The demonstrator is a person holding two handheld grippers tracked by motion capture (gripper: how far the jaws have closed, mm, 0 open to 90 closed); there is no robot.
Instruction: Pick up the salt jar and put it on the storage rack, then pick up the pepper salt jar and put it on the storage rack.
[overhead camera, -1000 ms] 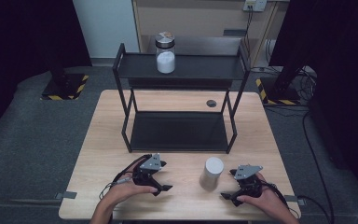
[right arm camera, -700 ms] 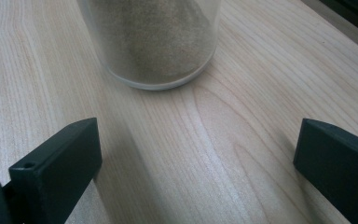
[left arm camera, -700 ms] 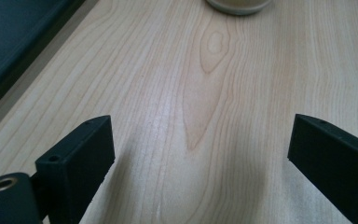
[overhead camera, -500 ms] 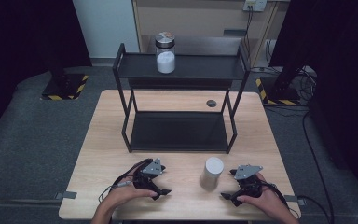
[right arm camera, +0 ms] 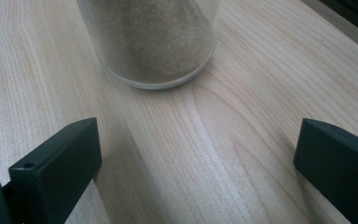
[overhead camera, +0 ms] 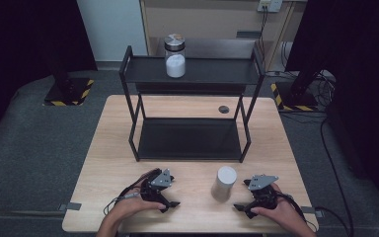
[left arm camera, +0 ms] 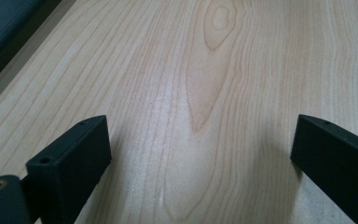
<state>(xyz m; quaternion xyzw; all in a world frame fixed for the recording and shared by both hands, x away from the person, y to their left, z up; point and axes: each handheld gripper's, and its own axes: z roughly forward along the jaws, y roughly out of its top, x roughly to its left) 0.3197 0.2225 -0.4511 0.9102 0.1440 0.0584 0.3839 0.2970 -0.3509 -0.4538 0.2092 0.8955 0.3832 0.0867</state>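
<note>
Nearby, white jar (overhead camera: 224,182) (upright) beside right tongs (overhead camera: 240,209)

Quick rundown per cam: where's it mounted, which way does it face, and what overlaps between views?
High view: fixed above the person's side, looking forward and down on the table, the black shelf rack, both hands, the left gripper and right gripper.
Left gripper view: rides the left gripper, facing bare tabletop between its open black jaws, which have just been opening.
Right gripper view: rides the right gripper, facing the jar just ahead of its open jaws.
Shared: the high and right gripper views both show that jar.
</note>
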